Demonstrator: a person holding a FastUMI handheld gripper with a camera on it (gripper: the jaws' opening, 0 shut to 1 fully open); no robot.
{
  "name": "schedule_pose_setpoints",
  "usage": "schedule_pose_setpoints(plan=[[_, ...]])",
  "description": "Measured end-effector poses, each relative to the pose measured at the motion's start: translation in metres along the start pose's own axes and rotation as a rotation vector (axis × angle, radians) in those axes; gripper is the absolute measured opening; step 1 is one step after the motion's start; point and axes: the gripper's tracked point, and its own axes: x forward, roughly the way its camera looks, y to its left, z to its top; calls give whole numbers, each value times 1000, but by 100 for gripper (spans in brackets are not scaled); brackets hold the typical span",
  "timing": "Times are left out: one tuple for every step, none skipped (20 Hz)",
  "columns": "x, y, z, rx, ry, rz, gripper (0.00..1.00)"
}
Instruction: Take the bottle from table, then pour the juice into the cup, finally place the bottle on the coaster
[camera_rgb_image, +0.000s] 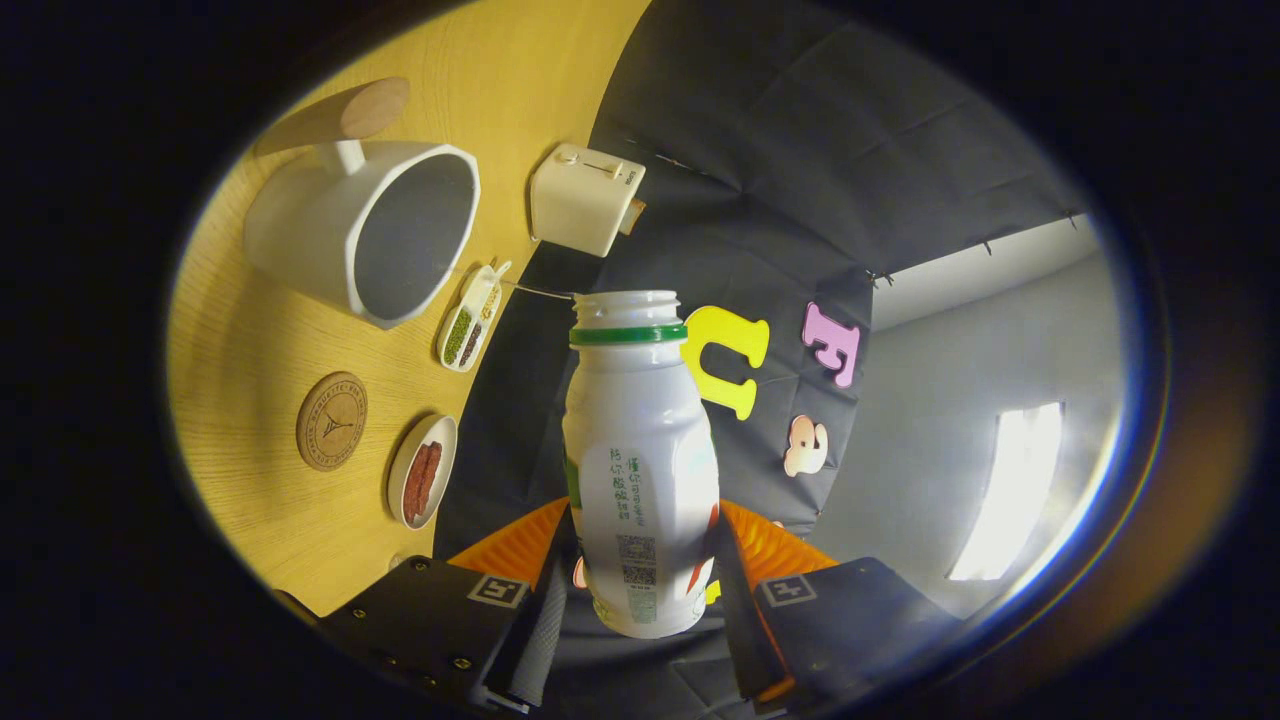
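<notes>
Off to my left the wooden table (270, 330) stands tipped in my view, and on it the white cup (375, 230) with a wooden handle shows its open mouth, the round coaster (331, 421) below it, a small dish (423, 484) of reddish food beside that, a little tray (471, 318) of beans, and a white box (585, 198) further along. Centre now: the bottle (640, 470), white with a green neck ring, cap off, long axis running straight ahead along my fingers, open mouth pointing away from me. My gripper (640, 570) is closed narrow on it, both fingers pressing its lower sides.
</notes>
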Motion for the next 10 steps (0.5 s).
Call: schedule_pose_setpoints(plan=[[0,-1,1,-6,-3,-3,69],[-1,-1,2,-13,-8,-5,69],[-1,-2,3,-22,-13,-8,69],[-2,-3,4,-31,-17,-13,69],[0,-3,6,-40,-20,-16,69],[0,-3,7,-45,-23,-17,69],[1,-2,7,-49,-25,-17,69],[0,-2,8,-53,-30,-19,69],[0,-4,8,-57,-33,-23,69],[-2,-4,8,-61,-35,-26,69]])
